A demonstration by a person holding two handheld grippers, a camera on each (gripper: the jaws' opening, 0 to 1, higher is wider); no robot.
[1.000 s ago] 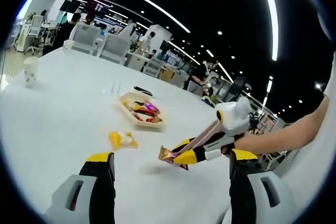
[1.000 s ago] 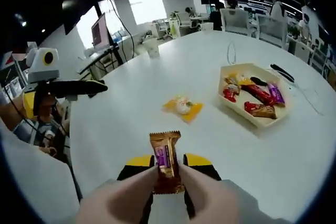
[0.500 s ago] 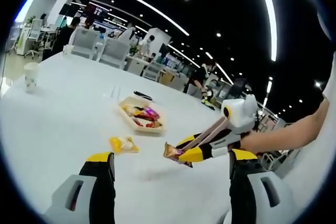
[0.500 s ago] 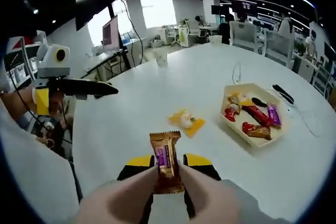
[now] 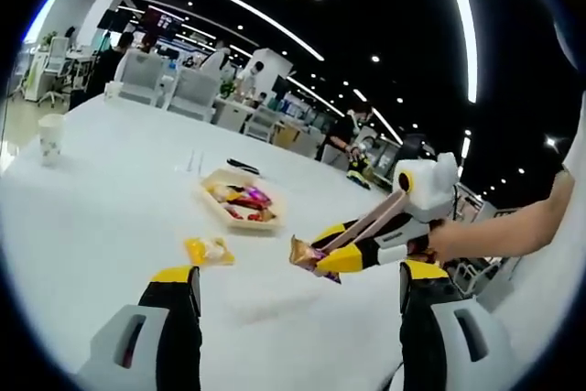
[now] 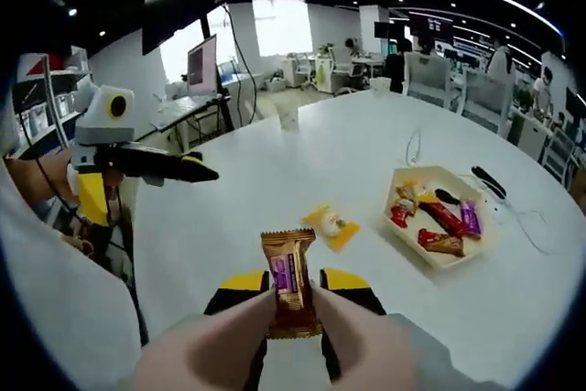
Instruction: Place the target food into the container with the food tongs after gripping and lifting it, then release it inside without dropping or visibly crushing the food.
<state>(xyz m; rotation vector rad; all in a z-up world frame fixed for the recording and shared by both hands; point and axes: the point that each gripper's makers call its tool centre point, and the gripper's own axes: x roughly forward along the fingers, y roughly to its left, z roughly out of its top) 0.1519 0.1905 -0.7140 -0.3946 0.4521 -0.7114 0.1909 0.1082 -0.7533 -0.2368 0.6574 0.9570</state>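
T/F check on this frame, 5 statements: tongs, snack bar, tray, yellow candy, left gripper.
1. The tongs grip a brown snack bar. True.
2. The snack bar already lies in the tray. False: it is held up in the air, short of the tray.
3. The tray holds several wrapped snacks. True.
4. The yellow candy lies inside the tray. False: it lies on the white table, apart from the tray.
5. The left gripper is clamped on a paper cup. False: its jaws stand apart with nothing between them, and the paper cup stands far off on the table.
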